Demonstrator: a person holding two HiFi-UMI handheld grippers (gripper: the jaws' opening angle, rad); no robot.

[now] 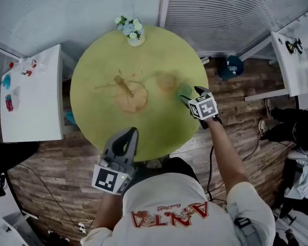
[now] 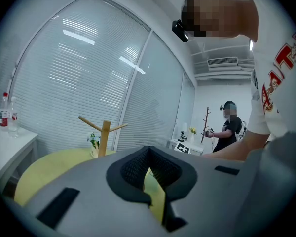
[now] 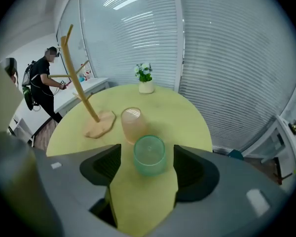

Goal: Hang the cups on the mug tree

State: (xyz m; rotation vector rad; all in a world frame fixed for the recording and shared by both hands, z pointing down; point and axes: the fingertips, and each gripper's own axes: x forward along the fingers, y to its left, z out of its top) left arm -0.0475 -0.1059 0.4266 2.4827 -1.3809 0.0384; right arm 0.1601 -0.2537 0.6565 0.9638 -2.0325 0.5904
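1. Nothing is hung yet. The mug tree [image 3: 78, 88] stands bare on the round yellow-green desk [image 3: 187, 117].
2. Both cups are still on the desk near the tree's base. The translucent orange cup [image 3: 132, 124] is just behind the green cup [image 3: 149, 154].
3. The right gripper [image 3: 148, 171] has its jaws spread wide on either side of the green cup, with the pads clear of it.
4. The left gripper [image 2: 150, 179] waits at the desk's near edge, jaws pressed together on nothing.
5. As I judge it, gripping, lifting and hanging both cups all remain.

You wear a white short-sleeved T-shirt [image 1: 167, 199] with red lettering. Beyond the T-shirt's sleeves, the grey left gripper [image 1: 126, 135] and right gripper [image 1: 188, 93] carry white cubes with black square markers.
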